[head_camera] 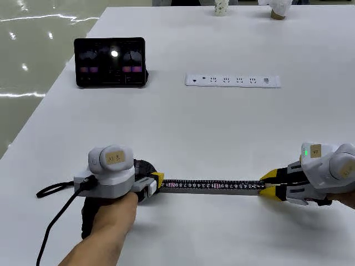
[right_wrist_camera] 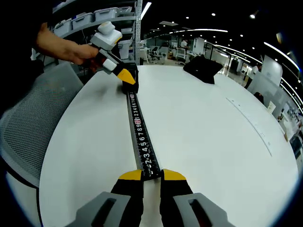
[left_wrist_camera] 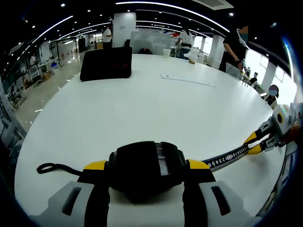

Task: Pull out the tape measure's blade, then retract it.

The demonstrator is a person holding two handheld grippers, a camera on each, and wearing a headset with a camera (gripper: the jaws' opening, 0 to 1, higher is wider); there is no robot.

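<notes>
The black tape measure case (left_wrist_camera: 147, 165) rests on the white table (head_camera: 222, 144), clamped between the yellow-tipped jaws of my left gripper (head_camera: 150, 183). Its black blade (head_camera: 213, 185) with white numbers runs flat along the table to the right. My right gripper (head_camera: 270, 184) is shut on the blade's end. In the right gripper view the blade (right_wrist_camera: 140, 139) stretches away from my right gripper (right_wrist_camera: 151, 176) toward the case (right_wrist_camera: 131, 82). In the left gripper view the blade (left_wrist_camera: 227, 157) leads off to the right gripper (left_wrist_camera: 253, 144).
A black tablet (head_camera: 111, 61) stands at the back left. A white power strip (head_camera: 233, 81) lies at the back centre. A black wrist strap (head_camera: 52, 190) trails left of the case. Cups (head_camera: 222, 6) stand at the far edge.
</notes>
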